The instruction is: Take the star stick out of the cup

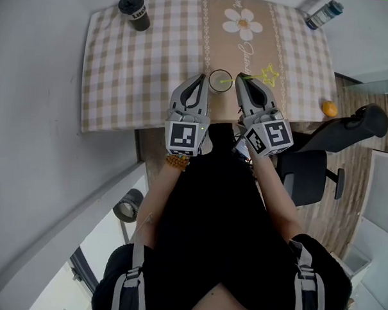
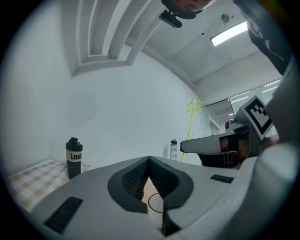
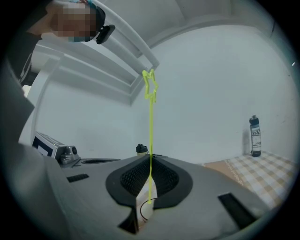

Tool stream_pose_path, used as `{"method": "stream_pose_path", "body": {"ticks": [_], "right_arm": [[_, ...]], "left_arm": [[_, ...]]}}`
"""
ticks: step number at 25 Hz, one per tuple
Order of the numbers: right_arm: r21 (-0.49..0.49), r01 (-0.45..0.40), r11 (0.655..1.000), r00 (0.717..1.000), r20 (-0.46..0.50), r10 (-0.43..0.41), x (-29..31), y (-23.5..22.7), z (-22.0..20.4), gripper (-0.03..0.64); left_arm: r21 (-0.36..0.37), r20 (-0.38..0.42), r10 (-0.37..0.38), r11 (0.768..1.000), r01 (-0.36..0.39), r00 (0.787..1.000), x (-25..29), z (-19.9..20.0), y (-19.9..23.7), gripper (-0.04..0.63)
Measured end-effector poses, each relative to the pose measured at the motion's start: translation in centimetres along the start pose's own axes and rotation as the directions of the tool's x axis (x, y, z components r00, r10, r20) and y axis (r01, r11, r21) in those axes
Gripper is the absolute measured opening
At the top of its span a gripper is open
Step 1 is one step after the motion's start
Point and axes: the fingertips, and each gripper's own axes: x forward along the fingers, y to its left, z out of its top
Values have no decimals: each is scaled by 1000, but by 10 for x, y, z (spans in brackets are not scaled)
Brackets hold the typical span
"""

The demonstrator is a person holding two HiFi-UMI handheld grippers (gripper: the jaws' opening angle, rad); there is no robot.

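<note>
A pale cup (image 1: 219,81) stands near the front edge of the checked tablecloth (image 1: 140,59). The yellow-green star stick (image 1: 268,74) leans out of it to the right, star end up. My right gripper (image 1: 239,80) is shut on the thin stick just right of the cup. In the right gripper view the stick (image 3: 150,140) rises from between the closed jaws to its star, and its lower end shows at the cup's rim (image 3: 143,213). My left gripper (image 1: 201,78) is against the cup's left side, jaws together, with the cup (image 2: 154,208) showing below them.
A black tumbler (image 1: 135,12) stands at the table's far left corner and a water bottle (image 1: 324,14) lies at the far right. An orange (image 1: 329,109) sits at the right front edge. An office chair (image 1: 322,157) stands to my right.
</note>
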Motion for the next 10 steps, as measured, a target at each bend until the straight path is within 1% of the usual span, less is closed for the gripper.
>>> {"method": "stream_pose_path", "body": {"ticks": [3, 10], "right_arm": [[-4, -2, 1000, 1000, -3, 2, -1, -1, 0, 9], [40, -9, 999, 1000, -6, 9, -4, -5, -5, 9]], "left_arm": [[2, -4, -2, 1000, 2, 1000, 0, -1, -1, 0], [-1, -9, -9, 1000, 9, 1000, -1, -4, -5, 0]]}}
